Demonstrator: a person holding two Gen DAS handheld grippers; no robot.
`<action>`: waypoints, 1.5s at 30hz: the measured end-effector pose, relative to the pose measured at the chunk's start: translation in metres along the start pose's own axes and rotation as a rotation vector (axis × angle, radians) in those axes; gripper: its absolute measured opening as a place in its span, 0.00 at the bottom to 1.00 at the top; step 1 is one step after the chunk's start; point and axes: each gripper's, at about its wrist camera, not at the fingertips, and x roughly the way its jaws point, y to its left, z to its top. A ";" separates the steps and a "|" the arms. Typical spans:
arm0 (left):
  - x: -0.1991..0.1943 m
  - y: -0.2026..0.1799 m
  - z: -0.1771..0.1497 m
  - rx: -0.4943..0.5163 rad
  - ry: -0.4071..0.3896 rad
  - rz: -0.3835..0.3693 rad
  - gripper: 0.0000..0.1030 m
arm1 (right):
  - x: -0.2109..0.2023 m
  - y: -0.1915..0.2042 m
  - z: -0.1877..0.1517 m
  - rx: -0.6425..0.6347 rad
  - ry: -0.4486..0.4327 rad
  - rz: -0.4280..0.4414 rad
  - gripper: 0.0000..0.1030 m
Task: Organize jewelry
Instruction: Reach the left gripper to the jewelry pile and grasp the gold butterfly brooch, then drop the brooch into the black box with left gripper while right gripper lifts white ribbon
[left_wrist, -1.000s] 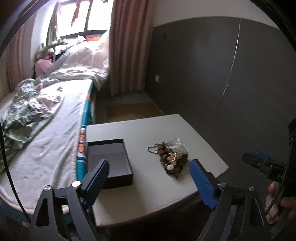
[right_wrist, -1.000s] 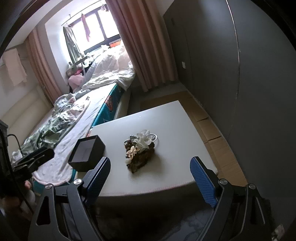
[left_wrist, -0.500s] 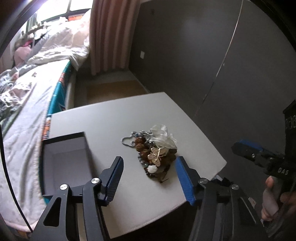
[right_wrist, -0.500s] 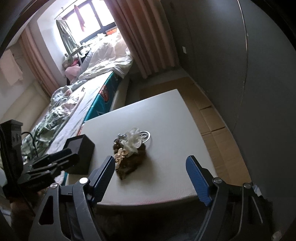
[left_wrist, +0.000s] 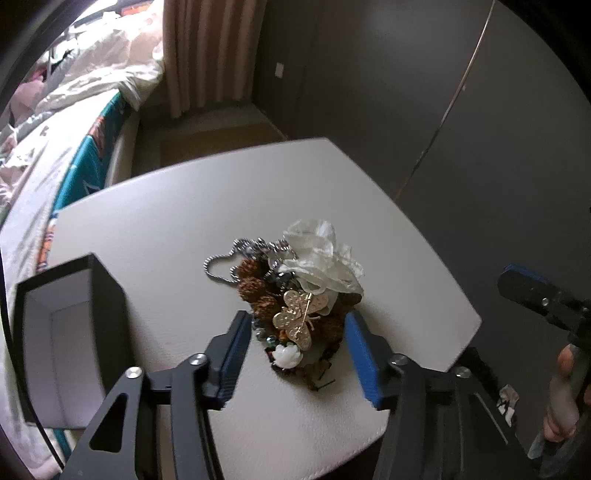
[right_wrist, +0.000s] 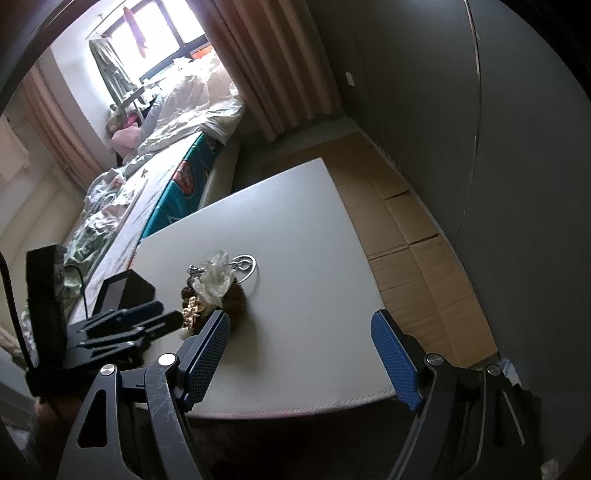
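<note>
White tabletop (left_wrist: 147, 236) beside a bed (left_wrist: 48, 147) bears one jewelry heap (left_wrist: 291, 295) and one black box (left_wrist: 70, 332); the left gripper (left_wrist: 295, 354) is closing around the heap, pads not yet touching. Right wrist view alone shows the window (right_wrist: 162, 40); the right gripper (right_wrist: 301, 354) is spread over bare tabletop.

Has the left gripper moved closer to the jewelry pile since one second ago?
Yes. The left gripper has come forward and down toward the jewelry pile on the table; its closing jaws now flank the pile's near end without touching it.
</note>
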 end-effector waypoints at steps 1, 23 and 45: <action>0.004 0.000 0.001 0.000 0.008 0.005 0.49 | 0.002 -0.001 0.001 0.000 0.003 0.002 0.77; -0.010 0.028 0.001 -0.063 -0.016 0.028 0.28 | 0.057 0.057 0.024 -0.074 0.077 0.141 0.66; -0.102 0.108 -0.018 -0.238 -0.168 0.110 0.28 | 0.070 0.112 0.029 -0.199 0.111 0.042 0.03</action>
